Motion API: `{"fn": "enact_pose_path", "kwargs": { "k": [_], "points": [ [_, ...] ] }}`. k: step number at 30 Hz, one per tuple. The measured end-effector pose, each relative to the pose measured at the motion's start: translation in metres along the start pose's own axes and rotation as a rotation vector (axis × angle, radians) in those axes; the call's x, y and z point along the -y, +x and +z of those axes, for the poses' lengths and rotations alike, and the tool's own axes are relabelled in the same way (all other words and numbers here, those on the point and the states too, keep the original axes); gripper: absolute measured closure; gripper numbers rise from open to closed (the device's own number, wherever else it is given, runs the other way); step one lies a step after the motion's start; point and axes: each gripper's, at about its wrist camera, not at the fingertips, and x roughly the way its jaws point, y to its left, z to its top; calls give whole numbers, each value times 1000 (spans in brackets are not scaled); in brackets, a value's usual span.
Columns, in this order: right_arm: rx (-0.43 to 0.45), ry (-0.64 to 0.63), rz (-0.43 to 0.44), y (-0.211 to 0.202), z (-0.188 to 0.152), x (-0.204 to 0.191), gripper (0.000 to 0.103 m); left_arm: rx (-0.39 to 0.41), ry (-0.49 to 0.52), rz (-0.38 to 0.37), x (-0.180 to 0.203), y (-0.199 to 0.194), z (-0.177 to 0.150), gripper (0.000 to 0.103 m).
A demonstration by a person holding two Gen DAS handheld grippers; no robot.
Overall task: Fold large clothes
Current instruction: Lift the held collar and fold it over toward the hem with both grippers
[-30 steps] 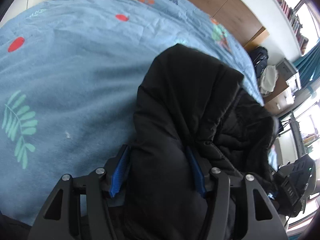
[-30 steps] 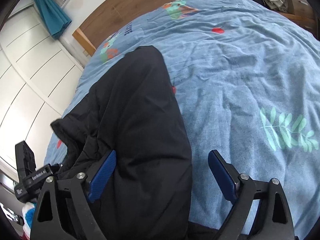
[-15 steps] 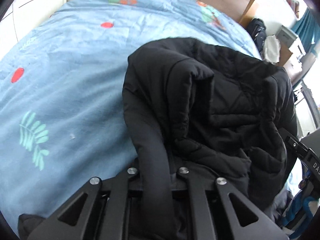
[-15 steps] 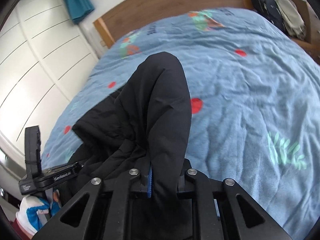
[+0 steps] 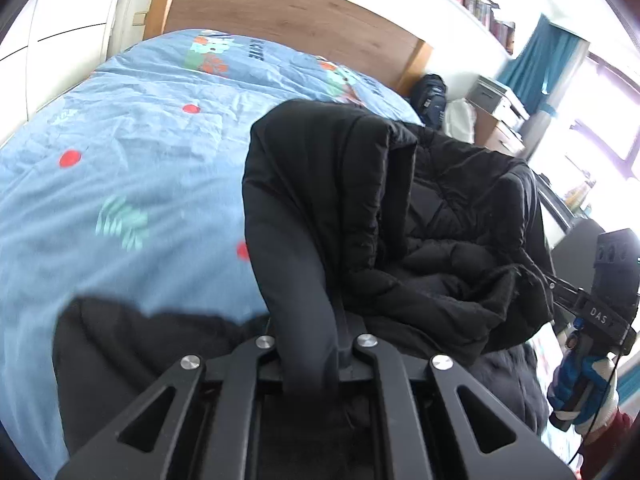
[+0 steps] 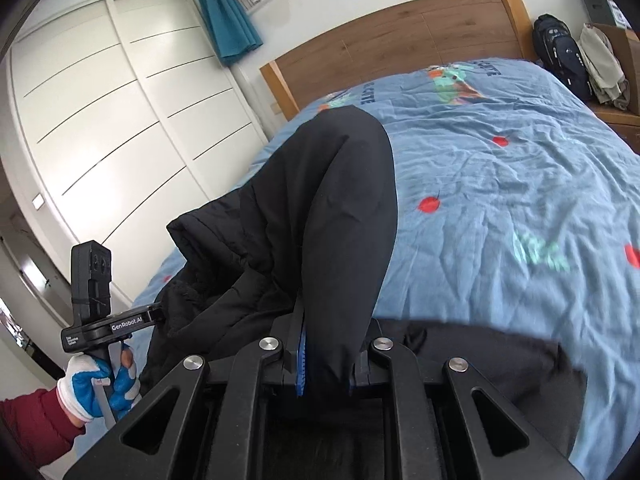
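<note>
A black padded jacket [image 5: 420, 216] hangs lifted above a blue patterned bedspread [image 5: 132, 168]. My left gripper [image 5: 312, 360] is shut on one thick fold of its edge, which rises up between the jaws. My right gripper [image 6: 326, 364] is shut on another fold of the same jacket [image 6: 320, 200], a blue pad showing beside the cloth. The jacket sags in a bundle between the two grippers, and part of it trails low at the bottom of both views. In each view the other gripper shows at the side, held by a gloved hand [image 6: 96, 380].
A wooden headboard [image 6: 400, 48] stands at the far end of the bed. White wardrobe doors [image 6: 112, 120] line one side. On the other side a dark backpack [image 6: 560, 56] and a pile of things sit by a wooden bedside unit [image 5: 496, 132].
Both grippers have gone from open around jacket folds to shut on them. They have risen and carried the jacket up off the bedspread, and both views now look further toward the headboard.
</note>
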Motion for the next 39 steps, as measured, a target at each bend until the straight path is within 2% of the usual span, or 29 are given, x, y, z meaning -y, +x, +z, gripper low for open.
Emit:
{"fn": "enact_pose_path", "kwargs": {
  "k": [3, 6, 11, 21, 25, 29, 34, 37, 39],
  "points": [
    [-28, 22, -10, -10, -38, 5, 88, -24, 15, -20, 2, -15, -39, 93],
    [-59, 80, -21, -10, -71, 17, 87, -66, -21, -34, -2, -24, -77, 91],
    [-71, 96, -46, -8, -77, 20, 85, -80, -44, -9, -5, -27, -96, 88],
    [-170, 120, -120, -2, -83, 18, 81, -145, -122, 11, -12, -14, -84, 85],
    [-208, 105, -144, -1, -84, 17, 80, -152, -173, -23, -14, -21, -73, 78],
    [-233, 95, -161, 3, -86, 19, 81, -132, -202, -37, -22, -42, -66, 62],
    [-234, 100, -155, 4, -87, 20, 81, -83, -207, -54, -32, -68, -46, 58],
    [-233, 95, -149, 3, -88, 22, 81, -26, -242, -53, -39, -69, -14, 47],
    [-230, 85, -149, 2, -88, 23, 80, -6, -289, -62, -45, -57, 13, 46]
  ]
}}
